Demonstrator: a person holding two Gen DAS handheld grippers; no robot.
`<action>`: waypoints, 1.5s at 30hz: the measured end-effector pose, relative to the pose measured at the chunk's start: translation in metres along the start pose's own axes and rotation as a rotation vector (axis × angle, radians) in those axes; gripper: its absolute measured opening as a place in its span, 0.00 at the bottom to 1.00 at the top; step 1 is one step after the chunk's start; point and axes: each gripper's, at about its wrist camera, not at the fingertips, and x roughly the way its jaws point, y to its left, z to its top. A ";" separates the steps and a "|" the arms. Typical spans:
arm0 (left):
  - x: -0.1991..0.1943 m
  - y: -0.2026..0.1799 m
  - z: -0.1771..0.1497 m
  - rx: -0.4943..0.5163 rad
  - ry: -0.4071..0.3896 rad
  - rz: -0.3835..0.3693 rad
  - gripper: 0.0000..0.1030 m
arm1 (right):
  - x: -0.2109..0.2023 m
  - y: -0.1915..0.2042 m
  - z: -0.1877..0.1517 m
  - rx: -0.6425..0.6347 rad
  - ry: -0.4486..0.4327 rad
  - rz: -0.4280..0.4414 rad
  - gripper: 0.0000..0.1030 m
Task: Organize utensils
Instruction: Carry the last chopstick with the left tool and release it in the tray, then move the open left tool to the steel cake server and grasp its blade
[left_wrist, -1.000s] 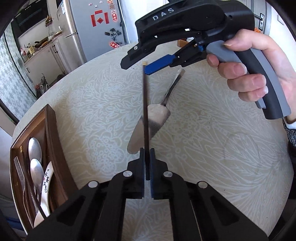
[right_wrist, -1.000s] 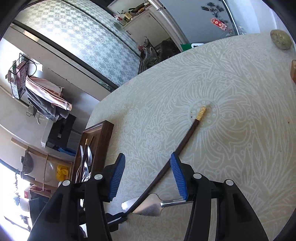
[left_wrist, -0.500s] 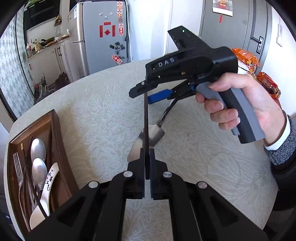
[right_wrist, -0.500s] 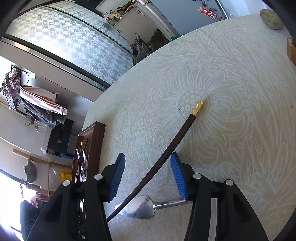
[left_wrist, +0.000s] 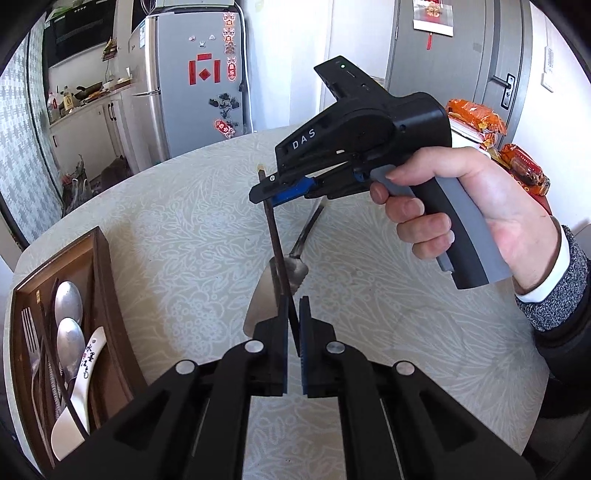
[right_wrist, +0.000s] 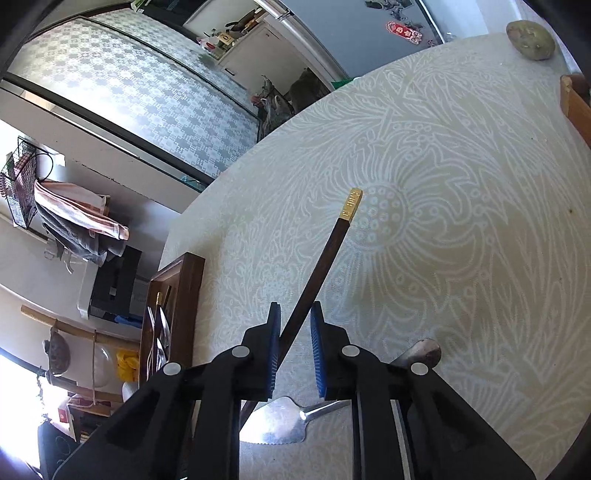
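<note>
Above the tabletop (right_wrist: 461, 184), the left tool (left_wrist: 293, 325) grips a dark chopstick (left_wrist: 275, 236) while the right tool (right_wrist: 294, 332) is closing around its upper shaft.

My left tongs (left_wrist: 293, 325) are clamped on the lower end of a dark chopstick (left_wrist: 275, 243), lifted above the worktop (left_wrist: 184, 229). My right tongs (left_wrist: 280, 188) are closing around its upper end. Cake server (left_wrist: 273, 291) lies flat underneath. Wooden tray (left_wrist: 101, 273) at left holds spoons (left_wrist: 68, 321), a fork (left_wrist: 29, 332), a white ceramic spoon (left_wrist: 79, 398).
</note>
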 end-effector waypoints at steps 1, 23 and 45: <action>-0.005 0.003 -0.002 -0.004 -0.008 0.000 0.06 | 0.000 0.004 0.000 -0.006 0.001 0.000 0.16; -0.087 0.096 -0.088 -0.171 -0.016 0.143 0.00 | 0.109 0.170 -0.033 -0.207 0.141 0.013 0.06; -0.090 0.048 -0.062 -0.057 -0.086 0.075 0.64 | 0.003 0.130 -0.037 -0.269 0.029 -0.022 0.65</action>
